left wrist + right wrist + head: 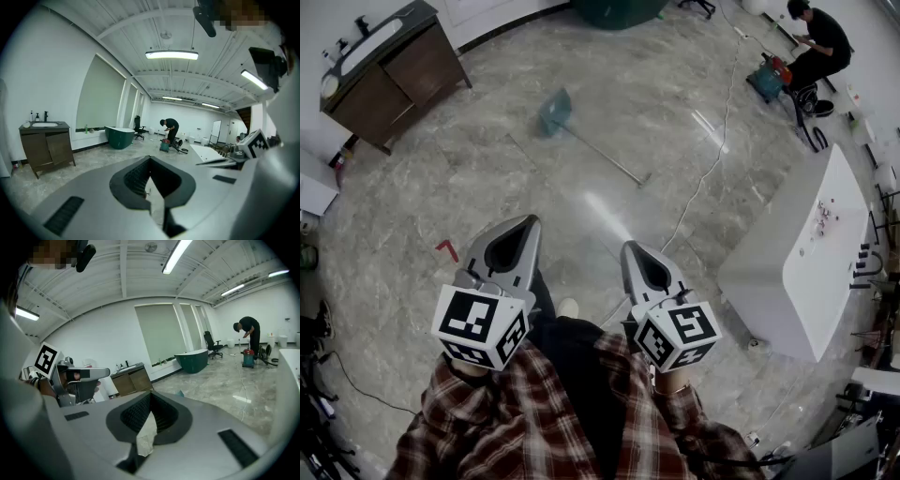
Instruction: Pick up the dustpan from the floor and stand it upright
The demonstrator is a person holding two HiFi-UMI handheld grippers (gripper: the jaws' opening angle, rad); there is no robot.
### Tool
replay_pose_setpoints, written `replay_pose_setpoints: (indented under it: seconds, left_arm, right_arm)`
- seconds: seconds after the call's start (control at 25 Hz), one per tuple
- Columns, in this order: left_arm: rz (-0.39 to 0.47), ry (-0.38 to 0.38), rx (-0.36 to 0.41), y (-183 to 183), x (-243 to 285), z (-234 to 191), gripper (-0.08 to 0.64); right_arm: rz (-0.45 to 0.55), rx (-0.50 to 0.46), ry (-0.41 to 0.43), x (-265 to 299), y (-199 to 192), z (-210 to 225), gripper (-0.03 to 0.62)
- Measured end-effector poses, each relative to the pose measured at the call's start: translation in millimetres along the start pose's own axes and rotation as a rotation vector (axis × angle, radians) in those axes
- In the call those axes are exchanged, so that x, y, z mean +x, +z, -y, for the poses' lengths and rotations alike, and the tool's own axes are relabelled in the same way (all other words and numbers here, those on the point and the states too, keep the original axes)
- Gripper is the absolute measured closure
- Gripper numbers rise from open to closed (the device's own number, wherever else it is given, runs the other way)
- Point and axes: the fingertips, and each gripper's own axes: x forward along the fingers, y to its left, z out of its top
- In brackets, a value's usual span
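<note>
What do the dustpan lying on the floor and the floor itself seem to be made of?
Dustpan: probably plastic, with a teal, evenly coloured pan; its long thin handle looks pale, perhaps metal, too small to tell.
Floor: polished stone or marble-look tile, with grey veining and glossy light reflections.

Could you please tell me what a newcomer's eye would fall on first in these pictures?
The left gripper and right gripper fill the bottom of the head view, both shut and empty. Ahead of them the long-handled dustpan lies on the marble floor. A person bends over at upper right.
</note>
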Motion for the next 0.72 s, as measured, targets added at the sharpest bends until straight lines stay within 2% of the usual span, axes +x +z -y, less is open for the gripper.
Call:
replay_pose_setpoints:
  seconds: [0.16, 0.36, 0.72]
  left_arm:
    - [-0.007, 0.009, -0.002, 5.9, 20.5, -18.2, 0.560]
    - [-0.031, -0.032, 0.010, 14.4, 57.0, -43.1, 0.560]
    - [-0.047, -0.106, 0.034, 66.2, 149.4, -123.2, 0.558]
  right_arm:
    - [-0.004, 0.003, -0.011, 21.9, 9.5, 14.1, 0.581]
    - [-0.001, 0.035, -0.040, 61.9, 21.9, 27.2, 0.581]
    - [-0.001, 0.046, -0.110, 171.0, 77.9, 54.4, 0.581]
